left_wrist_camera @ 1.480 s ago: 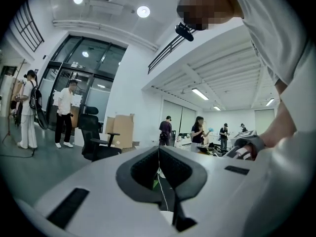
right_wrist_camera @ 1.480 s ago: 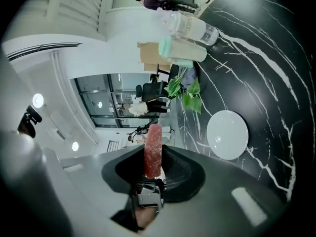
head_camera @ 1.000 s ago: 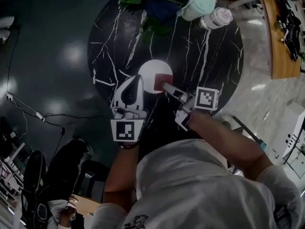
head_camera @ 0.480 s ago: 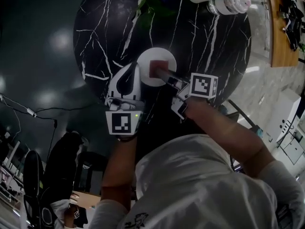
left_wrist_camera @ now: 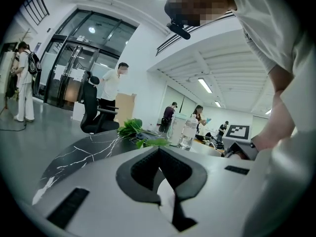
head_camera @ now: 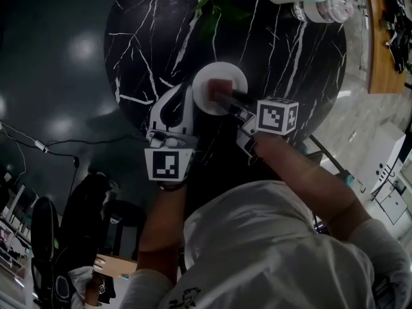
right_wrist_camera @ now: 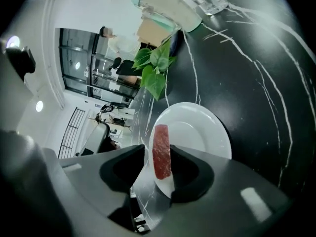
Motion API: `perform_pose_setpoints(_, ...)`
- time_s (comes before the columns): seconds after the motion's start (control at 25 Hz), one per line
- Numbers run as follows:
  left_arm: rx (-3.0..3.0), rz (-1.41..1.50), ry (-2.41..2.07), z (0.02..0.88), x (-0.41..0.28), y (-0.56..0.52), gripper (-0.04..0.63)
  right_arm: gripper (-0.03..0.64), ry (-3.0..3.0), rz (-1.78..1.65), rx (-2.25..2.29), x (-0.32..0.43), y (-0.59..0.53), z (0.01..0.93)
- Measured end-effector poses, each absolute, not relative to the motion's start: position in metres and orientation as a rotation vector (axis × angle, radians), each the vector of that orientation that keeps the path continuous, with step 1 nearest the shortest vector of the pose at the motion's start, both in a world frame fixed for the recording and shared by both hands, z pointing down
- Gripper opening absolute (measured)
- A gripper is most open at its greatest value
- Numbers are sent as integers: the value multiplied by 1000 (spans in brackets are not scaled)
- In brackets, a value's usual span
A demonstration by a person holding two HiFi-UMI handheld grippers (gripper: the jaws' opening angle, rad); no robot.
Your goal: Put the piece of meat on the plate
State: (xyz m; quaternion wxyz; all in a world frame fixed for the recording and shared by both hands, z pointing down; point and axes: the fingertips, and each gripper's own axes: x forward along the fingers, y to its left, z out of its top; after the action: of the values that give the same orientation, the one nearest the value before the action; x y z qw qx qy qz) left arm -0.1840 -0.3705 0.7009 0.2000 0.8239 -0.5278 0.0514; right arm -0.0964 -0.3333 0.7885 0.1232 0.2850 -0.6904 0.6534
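Right gripper view: the right gripper has its jaws partly open. They have just been opening, w/ the piece of meat btwn them. The meat is a red slab standing on edge. It sits against the jaw at that view's right, and a sliver of gap shows btwn it and the other jaw, so there's no squeeze on it. Directly below and ahead of the jaws is the white plate, on the black marble counter w/ white veins. The meat is over the plate's near part, but can't tell if its lower edge touches the plate. Further ahead of the jaws are a leafy green sprig and a mint-lidded container near the counter's far edge.

Head view: the right jaws reach in over the plate, w/ the meat at their tips. The left gripper has its tips just beside the plate's rim, on the side away from the right jaws.

Left gripper view: jaws closed, tips together, nothing btwn them. Ahead of them are the sprig and a clear plastic bottle. Off to the left of the jaws, past the counter, are an office chair and people standing in the bg.
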Motion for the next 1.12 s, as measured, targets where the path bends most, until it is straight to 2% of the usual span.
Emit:
perform_pose_setpoints(0.32, 2306, 123, -1480, 691, -186, -367, 8, 248, -2028, 1528, 896, -86, -328, 791)
perform_pose_setpoints(0.84, 2348, 101, -1526, 638, -169, -353, 8, 255, -2199, 1303, 896, -66, -335, 726)
perform_pose_setpoints(0.96, 2374, 86, -1541, 612, -161, -350, 8, 184, -2316, 1217, 912, -61, -339, 687)
perform_pose_setpoints(1.0, 2386, 85, -1545, 602, -158, -349, 8, 145, -2367, 1171, 919, -59, -340, 671)
perform_pose_setpoints(1.08, 2409, 81, -1552, 580, -150, -345, 8, 24, -2474, 1066, 909, -54, -339, 637)
perform_pose_setpoints(1.12, 2416, 75, -1557, 568, -146, -342, 8, 3, -2523, 1014, 892, -51, -336, 621)
